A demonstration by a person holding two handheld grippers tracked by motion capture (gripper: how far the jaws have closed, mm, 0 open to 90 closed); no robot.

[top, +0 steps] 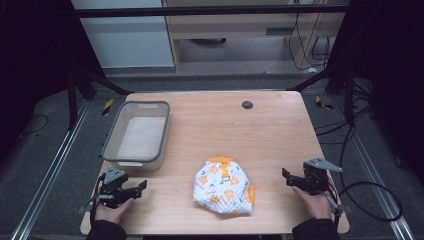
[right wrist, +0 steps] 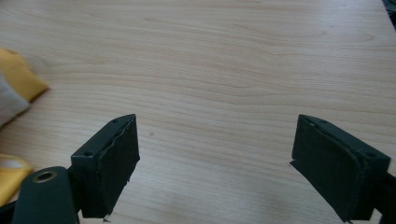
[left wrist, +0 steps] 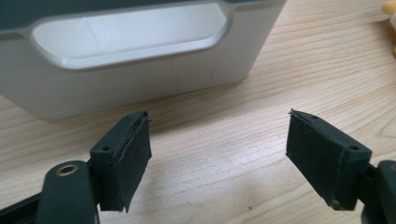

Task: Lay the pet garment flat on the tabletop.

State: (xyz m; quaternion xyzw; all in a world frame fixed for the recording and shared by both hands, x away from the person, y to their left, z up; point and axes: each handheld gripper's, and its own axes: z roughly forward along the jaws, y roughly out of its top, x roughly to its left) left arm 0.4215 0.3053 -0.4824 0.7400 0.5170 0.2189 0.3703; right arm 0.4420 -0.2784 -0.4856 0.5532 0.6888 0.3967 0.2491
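Note:
A crumpled white cloth with orange flower prints and orange trim (top: 223, 185) lies on the wooden table (top: 270, 130), near the front middle. My left gripper (top: 140, 187) rests at the front left corner, open, with bare wood between its pads (left wrist: 130, 154). Just beyond it stands the near wall of a grey plastic bin (left wrist: 140, 70). My right gripper (top: 286, 176) sits at the front right, open and empty, its pads (right wrist: 114, 163) over bare table. The cloth's orange edge (right wrist: 18, 79) shows at the left of the right gripper view.
The grey bin (top: 136, 132) stands empty on the left half of the table. A small dark round cap (top: 247, 104) sits near the far edge. Cables (top: 370, 195) trail off the right side. Dark frame legs flank the table.

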